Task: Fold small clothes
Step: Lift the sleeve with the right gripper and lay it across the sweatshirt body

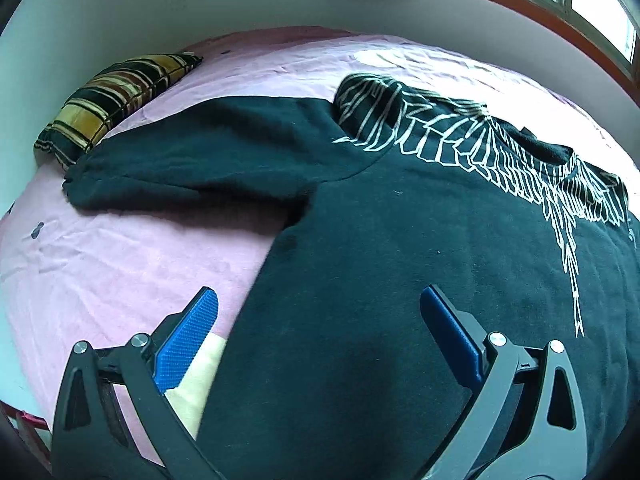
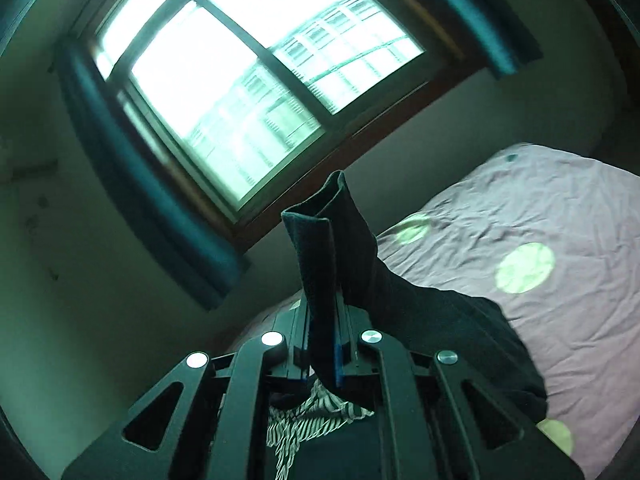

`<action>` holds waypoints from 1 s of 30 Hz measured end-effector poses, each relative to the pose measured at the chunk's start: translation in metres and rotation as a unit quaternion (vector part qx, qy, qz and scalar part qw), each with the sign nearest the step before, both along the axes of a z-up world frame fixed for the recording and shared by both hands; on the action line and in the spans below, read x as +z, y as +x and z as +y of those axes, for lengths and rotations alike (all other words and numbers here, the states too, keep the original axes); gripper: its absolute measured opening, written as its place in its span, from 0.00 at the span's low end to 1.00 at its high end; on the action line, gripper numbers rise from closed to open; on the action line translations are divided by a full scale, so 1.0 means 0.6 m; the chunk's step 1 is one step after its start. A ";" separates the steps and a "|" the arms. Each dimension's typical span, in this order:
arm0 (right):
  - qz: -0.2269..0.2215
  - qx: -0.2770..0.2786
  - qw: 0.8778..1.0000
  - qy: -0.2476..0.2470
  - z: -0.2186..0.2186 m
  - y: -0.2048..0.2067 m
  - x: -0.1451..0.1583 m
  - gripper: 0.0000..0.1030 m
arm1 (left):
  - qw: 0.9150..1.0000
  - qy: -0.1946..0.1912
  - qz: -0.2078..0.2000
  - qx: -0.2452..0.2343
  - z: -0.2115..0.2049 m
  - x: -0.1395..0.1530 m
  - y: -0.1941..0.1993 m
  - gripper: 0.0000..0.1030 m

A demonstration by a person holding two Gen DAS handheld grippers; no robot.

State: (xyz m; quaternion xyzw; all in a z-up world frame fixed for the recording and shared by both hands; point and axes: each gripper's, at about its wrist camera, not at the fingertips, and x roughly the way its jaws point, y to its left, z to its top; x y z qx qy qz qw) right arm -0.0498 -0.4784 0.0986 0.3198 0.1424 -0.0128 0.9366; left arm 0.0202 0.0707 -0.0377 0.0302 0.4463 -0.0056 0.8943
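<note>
Lying across the frame's centre on the pink bedsheet (image 1: 100, 264) is the black sweatshirt (image 1: 400, 260); left gripper (image 1: 320, 312) is hovering released, right gripper (image 2: 322, 320) is clenching its raised cuff (image 2: 320, 248).

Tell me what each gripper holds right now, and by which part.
The right gripper is shut on the black sweatshirt's sleeve cuff. The left gripper is open over it, holding nothing.

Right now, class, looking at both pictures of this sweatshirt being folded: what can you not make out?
- Left wrist view: the black sweatshirt hem, cut off by the bottom edge and the open left gripper.
- Right wrist view: the cuff part clamped inside the right gripper.
- Right wrist view: scene beyond the window, blurred and overexposed.
</note>
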 end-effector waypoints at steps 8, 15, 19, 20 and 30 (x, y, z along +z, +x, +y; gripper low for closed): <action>0.085 0.139 0.979 -0.121 0.258 0.098 -0.084 0.08 | 1.000 -0.015 -0.006 0.002 0.026 0.009 -0.009 0.98; 0.159 0.222 0.941 -0.198 0.401 0.132 -0.179 0.08 | 1.000 -0.029 -0.006 0.008 0.046 0.012 -0.012 0.98; 0.186 0.245 0.923 -0.232 0.450 0.134 -0.213 0.08 | 0.999 -0.029 -0.006 0.011 0.048 0.011 -0.011 0.98; 0.192 0.247 0.920 -0.238 0.453 0.134 -0.221 0.08 | 1.000 -0.029 -0.006 0.010 0.048 0.011 -0.011 0.98; 0.180 0.258 0.914 -0.255 0.486 0.123 -0.233 0.08 | 1.000 -0.024 0.002 0.004 0.039 0.001 -0.010 0.98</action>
